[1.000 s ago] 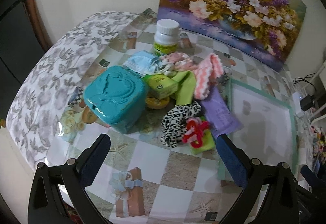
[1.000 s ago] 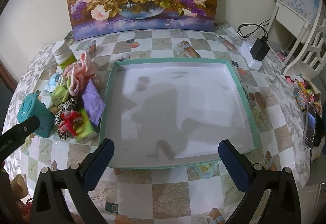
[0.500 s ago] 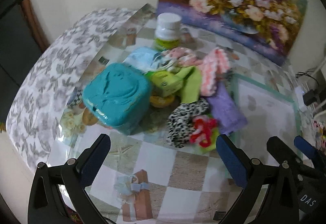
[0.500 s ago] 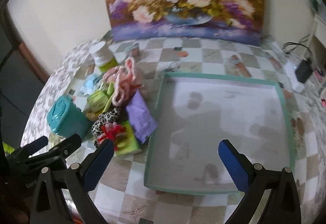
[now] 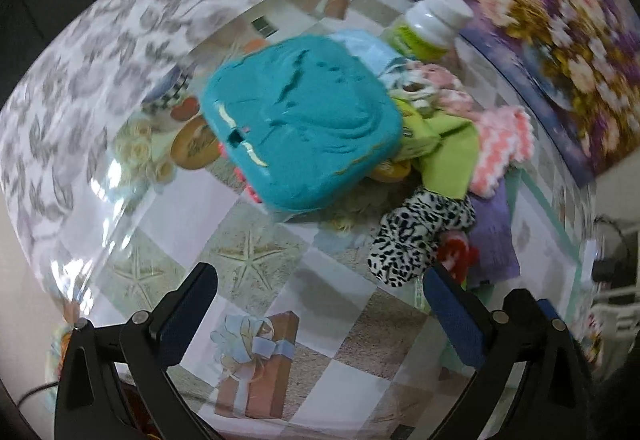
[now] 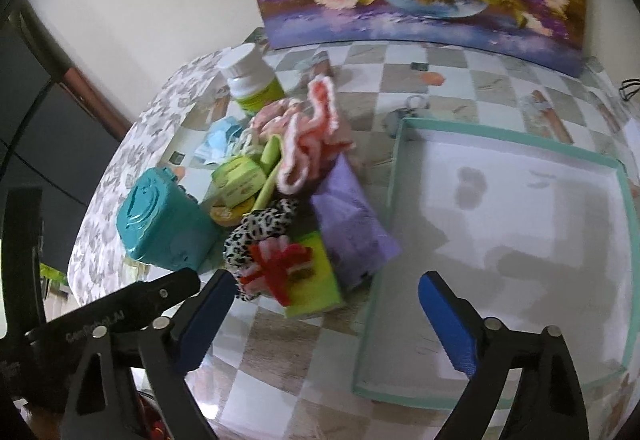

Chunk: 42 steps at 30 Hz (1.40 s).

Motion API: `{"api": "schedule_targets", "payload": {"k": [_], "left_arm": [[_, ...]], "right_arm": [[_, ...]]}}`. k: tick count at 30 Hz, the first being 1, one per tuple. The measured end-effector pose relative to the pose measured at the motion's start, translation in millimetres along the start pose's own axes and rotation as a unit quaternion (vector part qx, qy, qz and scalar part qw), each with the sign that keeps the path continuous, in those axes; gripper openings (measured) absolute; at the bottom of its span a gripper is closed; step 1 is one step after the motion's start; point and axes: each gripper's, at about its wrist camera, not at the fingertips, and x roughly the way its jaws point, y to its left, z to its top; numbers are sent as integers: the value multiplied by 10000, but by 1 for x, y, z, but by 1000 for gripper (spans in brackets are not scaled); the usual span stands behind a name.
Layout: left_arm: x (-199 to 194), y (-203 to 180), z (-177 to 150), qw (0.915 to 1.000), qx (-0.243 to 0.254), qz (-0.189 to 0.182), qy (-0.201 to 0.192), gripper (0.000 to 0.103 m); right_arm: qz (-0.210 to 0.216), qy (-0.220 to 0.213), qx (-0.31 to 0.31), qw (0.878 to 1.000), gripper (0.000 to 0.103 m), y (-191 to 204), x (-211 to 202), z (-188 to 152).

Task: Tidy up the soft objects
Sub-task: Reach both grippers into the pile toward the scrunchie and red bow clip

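Left wrist: left gripper (image 5: 320, 292) spread, empty, now closer to teal box (image 5: 300, 120) than a second ago. Leopard scrunchie (image 5: 416, 236) just beyond right finger.

Right wrist: right gripper (image 6: 324, 300) has swung left toward pile; jaws just narrowed, still wide, nothing between. Tray (image 6: 400, 168) empty. Red bow (image 6: 280, 264) on green pad (image 6: 316, 280); purple cloth (image 6: 348, 216) runs along tray edge.

frames: black, angular, with triangular cut-outs behind the fingers
pads: blue, ribbed, on the inner faces of the fingers (image 6: 448, 324)
screws: silver, behind each pad
marking: pale lettering on the left gripper (image 5: 320, 304)
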Motion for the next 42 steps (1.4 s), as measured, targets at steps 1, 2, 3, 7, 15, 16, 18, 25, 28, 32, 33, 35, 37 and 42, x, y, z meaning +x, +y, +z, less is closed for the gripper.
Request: {"api": "schedule_targets", "payload": {"k": [1,2,3,7,15,16,18,25,28,32,33,35,37,42], "left_arm": [[0,2,1,10000,-64,-2,-9,102],[1,5,2,9999,-142,3,-29,102],[1,7,3,9998,-217,7,-51,102],[2,12,9,9992,-400,-31,-72,102],[11,8,16,9983,-551,-174,53,102],[12,6,17,9984,-533,-198,63,102],[14,1,19,9985,-509,-212,74,102],[27,-19,23,9987,-401,-272,172,102],[34,-26,22,9983,-377,-345,289,102],[43,-33,22,9980,-331,-380,389,97],[45,-34,21,9979,-330,-381,411,97],[49,-38,21,9975,-331,-415,465,96],[52,-41,22,9975,-322,-426,471,95],[61,-50,24,9973,-279,-452,499,81]], "right_arm": [[35,17,-6,10000,91,2,3,1],[68,43,-13,10000,88,3,6,1],[84,80,-37,9999,86,5,9,1],[116,195,-153,9996,78,13,19,2],[315,352,-240,9986,69,26,38,4],[321,376,-258,9984,69,28,40,4],[279,422,-297,9983,64,30,44,3],[230,498,-176,9983,49,21,47,3],[254,505,-138,9983,44,17,45,3],[289,554,-59,9980,39,11,44,2],[296,556,-35,9980,39,9,43,1],[317,558,16,9979,39,6,42,1],[341,573,64,9978,39,2,41,0],[373,632,147,9972,39,-2,42,-2]]}}
